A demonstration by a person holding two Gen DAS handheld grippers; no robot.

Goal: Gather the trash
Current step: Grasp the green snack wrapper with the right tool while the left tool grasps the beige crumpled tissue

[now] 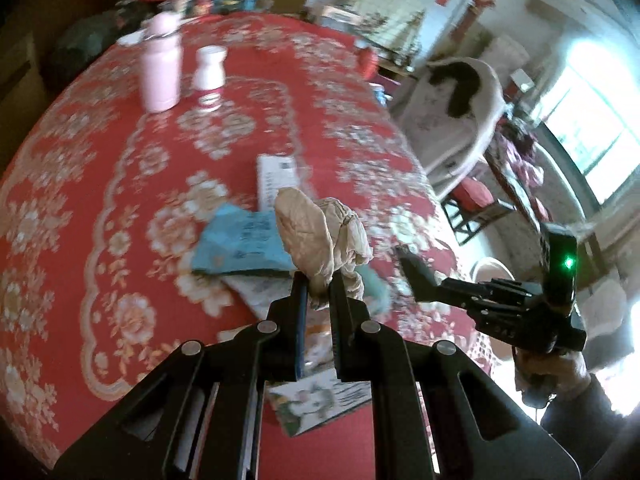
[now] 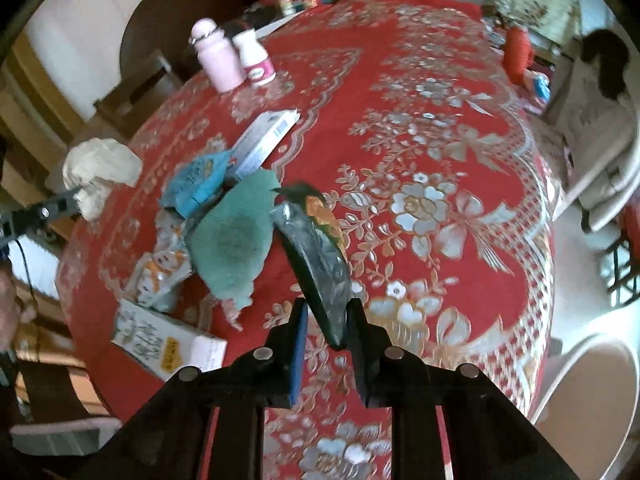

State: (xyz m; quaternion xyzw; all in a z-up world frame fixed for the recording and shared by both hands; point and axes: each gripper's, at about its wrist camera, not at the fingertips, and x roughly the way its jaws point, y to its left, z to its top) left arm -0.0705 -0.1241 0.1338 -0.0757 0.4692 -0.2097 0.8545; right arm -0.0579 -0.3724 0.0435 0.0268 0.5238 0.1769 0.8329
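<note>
My left gripper (image 1: 319, 286) is shut on a crumpled beige paper wad (image 1: 320, 236), lifted above the red floral tablecloth (image 1: 100, 200). The same wad (image 2: 100, 172) shows at the left of the right wrist view. My right gripper (image 2: 328, 320) is shut on a dark shiny snack wrapper (image 2: 316, 256) that curves up from its pads. On the cloth lie a blue packet (image 2: 200, 184), a white and blue box (image 2: 264, 136), a teal rag (image 2: 232, 240), a foil wrapper (image 2: 164, 268) and a floral carton (image 2: 160, 336). The right gripper (image 1: 420, 280) is blurred in the left wrist view.
A pink bottle (image 1: 160, 76) and a white bottle (image 1: 210, 76) stand at the far side of the table. A white round container (image 2: 592, 384) sits on the floor beyond the table edge. A chair (image 1: 460, 96) with a dark item on it stands to the right.
</note>
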